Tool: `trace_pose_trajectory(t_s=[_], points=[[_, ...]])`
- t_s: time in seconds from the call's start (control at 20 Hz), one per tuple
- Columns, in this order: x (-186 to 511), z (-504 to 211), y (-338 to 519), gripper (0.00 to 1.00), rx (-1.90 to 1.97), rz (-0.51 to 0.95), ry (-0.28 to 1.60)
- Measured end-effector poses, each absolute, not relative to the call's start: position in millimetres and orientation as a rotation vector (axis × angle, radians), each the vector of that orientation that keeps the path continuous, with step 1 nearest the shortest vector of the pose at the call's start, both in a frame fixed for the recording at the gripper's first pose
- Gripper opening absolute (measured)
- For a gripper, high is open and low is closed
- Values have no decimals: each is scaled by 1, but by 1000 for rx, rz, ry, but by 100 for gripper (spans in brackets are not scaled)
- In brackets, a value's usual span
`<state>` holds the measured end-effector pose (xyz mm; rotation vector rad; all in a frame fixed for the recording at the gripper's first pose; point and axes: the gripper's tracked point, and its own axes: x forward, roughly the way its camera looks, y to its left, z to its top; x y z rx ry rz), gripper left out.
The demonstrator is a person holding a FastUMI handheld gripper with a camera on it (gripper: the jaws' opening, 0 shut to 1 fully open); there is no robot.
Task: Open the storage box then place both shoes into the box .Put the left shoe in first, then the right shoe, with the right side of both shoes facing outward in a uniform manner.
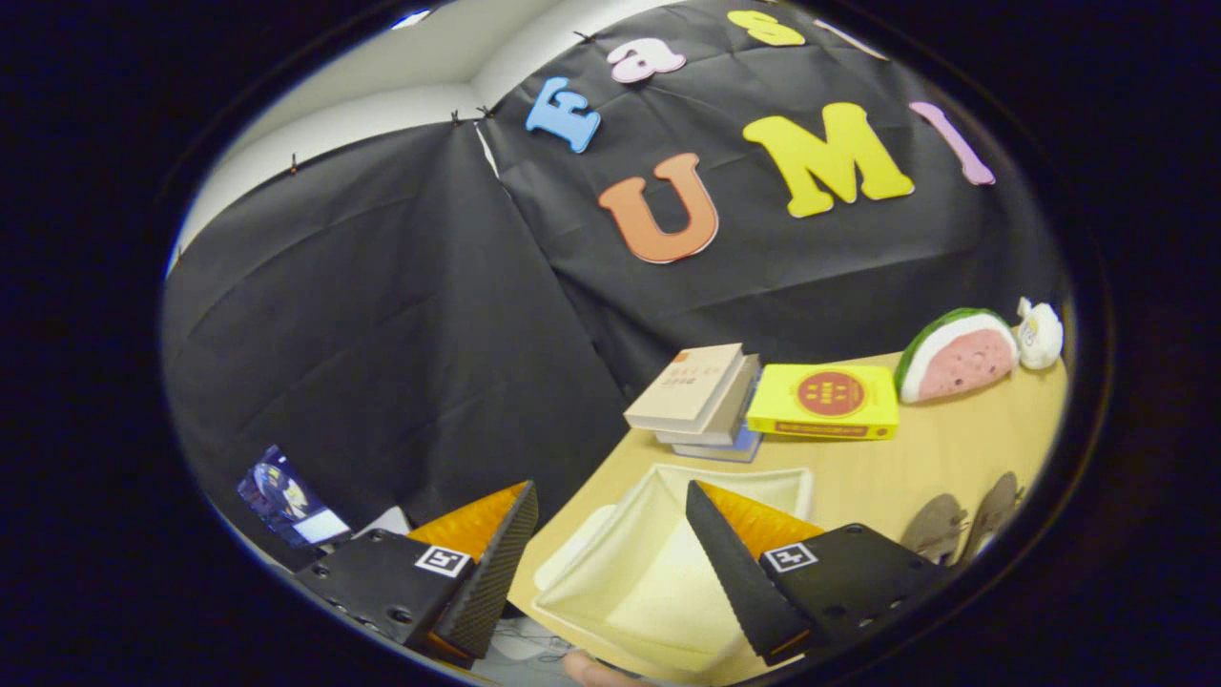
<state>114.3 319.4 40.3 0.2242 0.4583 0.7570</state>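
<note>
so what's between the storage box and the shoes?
Gripper view: bare tabletop between the storage box and the shoes, partly covered by one finger of the open gripper.

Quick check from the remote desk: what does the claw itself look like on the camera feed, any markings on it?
The claw has two wedge-shaped fingers tapering to pointed tips, with finely ribbed inner faces. Each finger sits on a black block-like mount with screw holes, and each mount carries a small square black-and-white marker tag. No cables are visible. The fingers stand apart.
</note>
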Motion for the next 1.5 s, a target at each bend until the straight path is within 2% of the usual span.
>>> trace_pose_trajectory(t_s=[0.35,1.0,1.25,1.3,1.45,1.5], points=[[149,-6,191,96,125,523,521],[174,-136,60,95,-91,305,878],[180,-187,37,87,-125,247,1022],[182,-195,33,80,-139,241,1046],[185,-213,32,68,-146,244,1114],[186,-217,33,61,-152,256,1130]])
